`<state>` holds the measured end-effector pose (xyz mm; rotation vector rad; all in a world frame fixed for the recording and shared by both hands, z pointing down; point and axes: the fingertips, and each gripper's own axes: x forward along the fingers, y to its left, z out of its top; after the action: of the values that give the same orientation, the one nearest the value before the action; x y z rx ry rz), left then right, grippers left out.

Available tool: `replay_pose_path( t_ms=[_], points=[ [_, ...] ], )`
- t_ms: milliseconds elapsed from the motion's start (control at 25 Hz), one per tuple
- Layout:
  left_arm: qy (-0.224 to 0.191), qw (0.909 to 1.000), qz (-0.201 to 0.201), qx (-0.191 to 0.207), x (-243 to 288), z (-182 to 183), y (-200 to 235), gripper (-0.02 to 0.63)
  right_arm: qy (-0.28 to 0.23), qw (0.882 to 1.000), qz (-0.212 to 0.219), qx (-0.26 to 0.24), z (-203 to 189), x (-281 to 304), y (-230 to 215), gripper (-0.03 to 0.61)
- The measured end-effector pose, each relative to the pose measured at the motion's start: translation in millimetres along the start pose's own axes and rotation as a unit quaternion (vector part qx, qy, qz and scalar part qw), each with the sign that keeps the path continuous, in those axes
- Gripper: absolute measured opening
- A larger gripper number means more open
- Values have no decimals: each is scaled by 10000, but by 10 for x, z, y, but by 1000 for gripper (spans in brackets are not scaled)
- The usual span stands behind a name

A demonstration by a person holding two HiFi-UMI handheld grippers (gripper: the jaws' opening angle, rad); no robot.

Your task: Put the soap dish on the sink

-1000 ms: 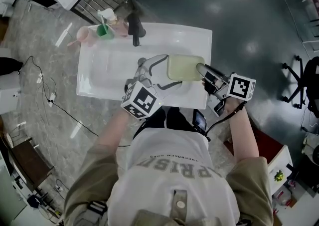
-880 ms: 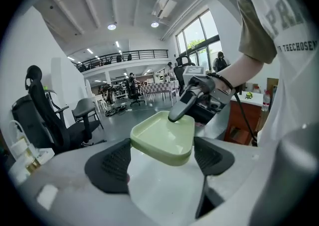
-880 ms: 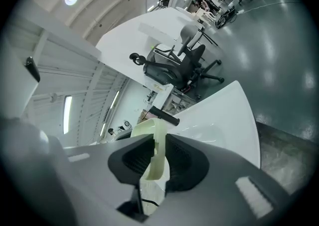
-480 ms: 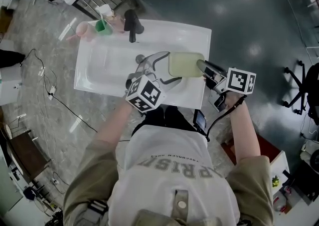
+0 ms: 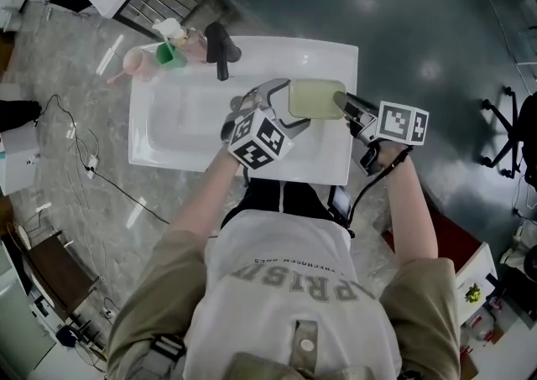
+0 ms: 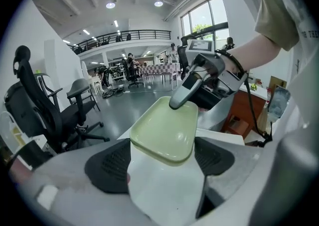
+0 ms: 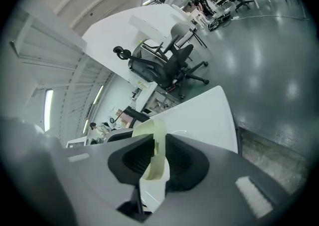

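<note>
White sink [image 5: 336,55] fills the middle of the head view, a broad rectangular basin with its rim all round, and both tools are over its right part.

Right gripper [image 5: 342,103] reaches in from the right. Its jaws are closed most of the way and clamp the right rim of the soap dish [image 5: 317,100]; in the right gripper view the dish stands edge-on between the two dark pads, pinched by both. The dish is pale green, an oblong with rounded corners. It lies roughly level above the right end of the sink, towards the far side; whether it touches the sink cannot be told.

Left gripper [image 5: 294,103] comes in from the near left with its jaws spread wide. The left end of the dish lies between them, and in the left gripper view a pad shows on each side of it, with no clear press on either.

Black faucet [image 5: 220,47] stands at the far rim, left of the dish and apart from it. At the far left corner sit a pink cup [image 5: 138,59] and, just right of it, a green cup [image 5: 172,53].

Against a second ago, the left gripper's marker cube [image 5: 262,139] has come from the near rim to a place over the basin, closer to the dish. The dish and the right gripper have shifted a little towards the far side. The right grip looks the same, and the left jaws are as wide as before.
</note>
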<state>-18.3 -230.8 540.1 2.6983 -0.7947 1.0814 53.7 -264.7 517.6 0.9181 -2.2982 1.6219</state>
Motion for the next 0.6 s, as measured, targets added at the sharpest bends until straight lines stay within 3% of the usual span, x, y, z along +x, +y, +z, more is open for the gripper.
replay_pose_path(
  t_ms=[600],
  points=[
    [697,9948,-713,-206,505,-374,388,411,-59,9977,-587,323,156,453,-400,71]
  ],
)
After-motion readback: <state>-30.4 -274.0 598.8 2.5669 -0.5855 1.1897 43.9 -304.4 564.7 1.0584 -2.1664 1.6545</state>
